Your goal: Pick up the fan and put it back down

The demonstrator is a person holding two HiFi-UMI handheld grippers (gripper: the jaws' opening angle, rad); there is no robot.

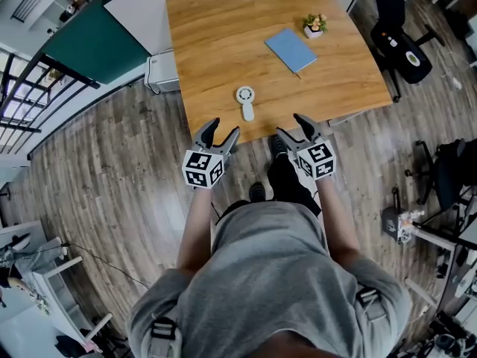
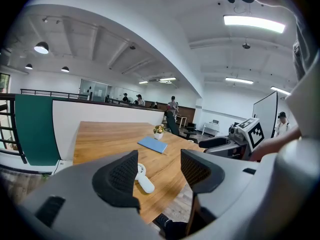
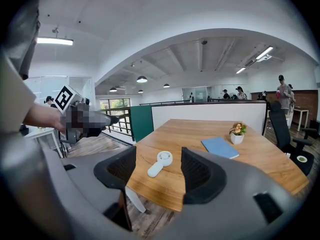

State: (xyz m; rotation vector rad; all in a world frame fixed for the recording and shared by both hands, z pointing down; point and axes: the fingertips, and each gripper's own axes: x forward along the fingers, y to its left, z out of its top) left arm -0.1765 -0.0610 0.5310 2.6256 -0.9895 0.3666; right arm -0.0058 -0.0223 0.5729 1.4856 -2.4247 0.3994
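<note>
light: bright, even, from ceiling lamps [image 2: 253, 23] | shadows: soft | edges: strong fisheye bending, dark corners | background: perhaps slightly blurred

1 bench [image 1: 216, 43], wooden top; 1 fan [image 1: 245, 101], white, handheld; 1 notebook [image 1: 291, 49], blue cover; 1 potted plant [image 1: 314, 25], small, white pot; 2 tongs, entered as left tongs [image 1: 225, 127] and right tongs [image 1: 289, 124]; 1 office chair [image 1: 399, 36], black, beside the bench.

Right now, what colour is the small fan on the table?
White. The fan shows best in the right gripper view, lying on the wooden table.
</note>
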